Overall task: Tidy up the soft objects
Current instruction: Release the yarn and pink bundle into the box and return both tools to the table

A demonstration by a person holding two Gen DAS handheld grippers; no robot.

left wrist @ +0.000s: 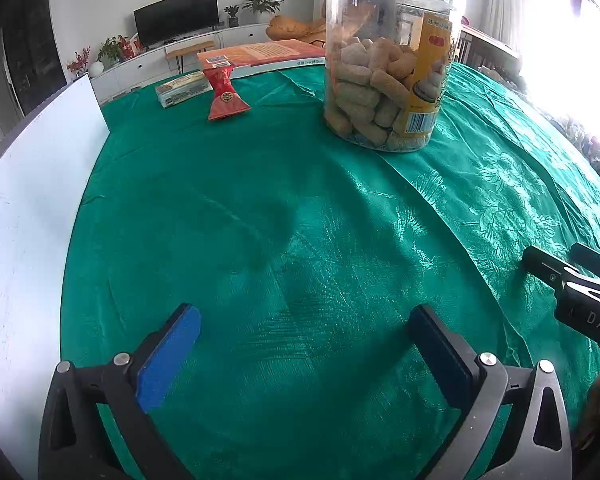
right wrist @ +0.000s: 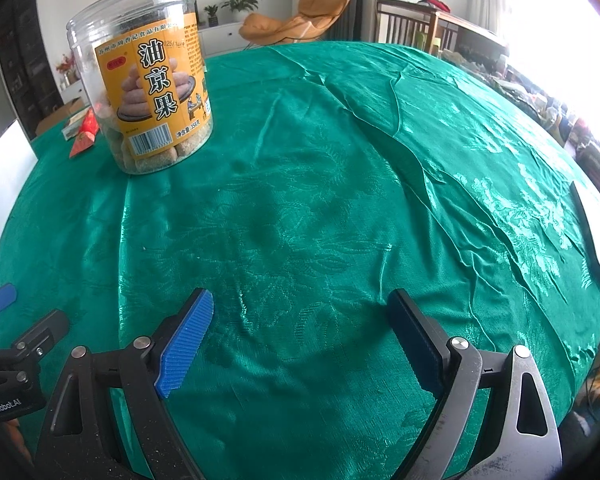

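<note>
Shiny green patterned tablecloth (left wrist: 300, 220) covers the table, wrinkled toward the right. On it stands a clear plastic jar with a yellow label (right wrist: 148, 80), filled with tan finger-shaped snacks. Beyond the jar lie a red foil snack packet (left wrist: 224, 92), a small flat box (left wrist: 182, 89) just behind it, and an orange-covered book (left wrist: 260, 54) farther back. Left gripper (left wrist: 304, 336) and right gripper (right wrist: 300, 320) both hover over bare cloth, jaws spread wide, holding nothing.
</note>
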